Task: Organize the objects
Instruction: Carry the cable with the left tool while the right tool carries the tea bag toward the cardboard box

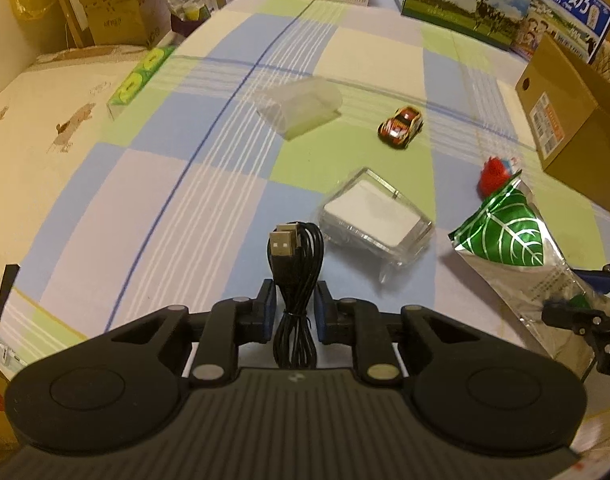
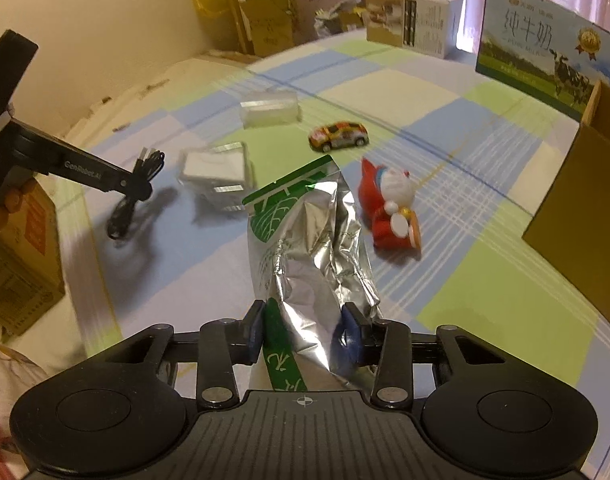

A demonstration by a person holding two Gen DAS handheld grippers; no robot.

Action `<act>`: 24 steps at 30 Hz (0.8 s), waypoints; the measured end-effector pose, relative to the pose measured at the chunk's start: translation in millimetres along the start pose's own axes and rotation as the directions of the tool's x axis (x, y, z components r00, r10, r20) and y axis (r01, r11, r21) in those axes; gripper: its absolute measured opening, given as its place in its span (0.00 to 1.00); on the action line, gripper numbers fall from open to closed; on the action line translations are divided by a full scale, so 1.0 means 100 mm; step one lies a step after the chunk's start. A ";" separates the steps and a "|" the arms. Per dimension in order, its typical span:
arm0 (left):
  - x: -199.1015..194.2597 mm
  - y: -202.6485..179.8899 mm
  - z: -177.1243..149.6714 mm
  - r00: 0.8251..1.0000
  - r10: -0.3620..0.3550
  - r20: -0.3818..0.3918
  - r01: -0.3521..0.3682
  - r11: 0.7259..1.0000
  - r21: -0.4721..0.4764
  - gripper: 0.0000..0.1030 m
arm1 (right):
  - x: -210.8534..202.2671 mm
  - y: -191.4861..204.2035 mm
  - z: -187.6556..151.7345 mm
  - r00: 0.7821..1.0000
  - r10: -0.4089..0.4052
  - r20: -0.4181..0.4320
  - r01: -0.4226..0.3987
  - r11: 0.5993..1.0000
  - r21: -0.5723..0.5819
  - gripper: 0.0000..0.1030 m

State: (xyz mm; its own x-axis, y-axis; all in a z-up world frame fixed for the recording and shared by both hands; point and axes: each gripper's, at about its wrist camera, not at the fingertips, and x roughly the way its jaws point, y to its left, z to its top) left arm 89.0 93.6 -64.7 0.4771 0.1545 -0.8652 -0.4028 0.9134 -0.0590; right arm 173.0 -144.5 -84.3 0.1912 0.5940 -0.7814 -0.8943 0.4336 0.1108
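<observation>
1. A bed covered with a checked sheet (image 1: 209, 184) in blue, green and pale lilac squares carries the things; printed milk cartons (image 1: 465, 4) and cardboard boxes stand along its far edge.
2. The left gripper (image 1: 295, 300) has its blue-padded fingers (image 1: 268, 300) closed on a coiled black USB cable (image 1: 295, 272), whose plug end sticks up past the fingertips; in the right wrist view the bundle hangs lifted above the sheet.
3. The right gripper (image 2: 305, 328) grips a crinkled silver foil pouch with a green leaf print (image 2: 313, 248), its fingers (image 2: 351, 330) pressed against both sides of the pouch's lower part, the pouch standing up ahead of them.
4. A clear plastic case holding a white block (image 1: 375, 216) lies just beyond the cable.
5. Farther off sits an empty-looking translucent plastic cover (image 1: 301, 106).
6. A small red and yellow toy car (image 1: 401, 124) sits to the right of that cover, apart from it.
7. A red and blue cartoon cat figure (image 2: 389, 208) lies on its side just right of the pouch.
8. A brown cardboard box (image 1: 577, 116) stands at the right edge.
</observation>
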 end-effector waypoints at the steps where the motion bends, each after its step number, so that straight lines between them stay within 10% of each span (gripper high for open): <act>1: -0.04 -0.01 0.01 1.000 -0.003 0.009 0.003 1.000 0.001 0.12 | -0.03 0.00 0.02 1.000 0.001 0.011 -0.001 1.000 0.004 0.36; 24: -0.43 -0.74 0.47 0.973 -0.188 0.138 0.164 0.972 0.168 0.12 | -0.72 -0.34 0.16 0.980 -0.116 0.164 0.083 0.978 0.193 0.36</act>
State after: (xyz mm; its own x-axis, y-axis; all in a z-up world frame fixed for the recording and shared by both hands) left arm 134.7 37.3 -0.1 0.6474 0.0310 -0.7615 -0.1824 0.9764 -0.1153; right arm 195.6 -191.2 -21.6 0.3573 0.6429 -0.6775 -0.7803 0.6041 0.1619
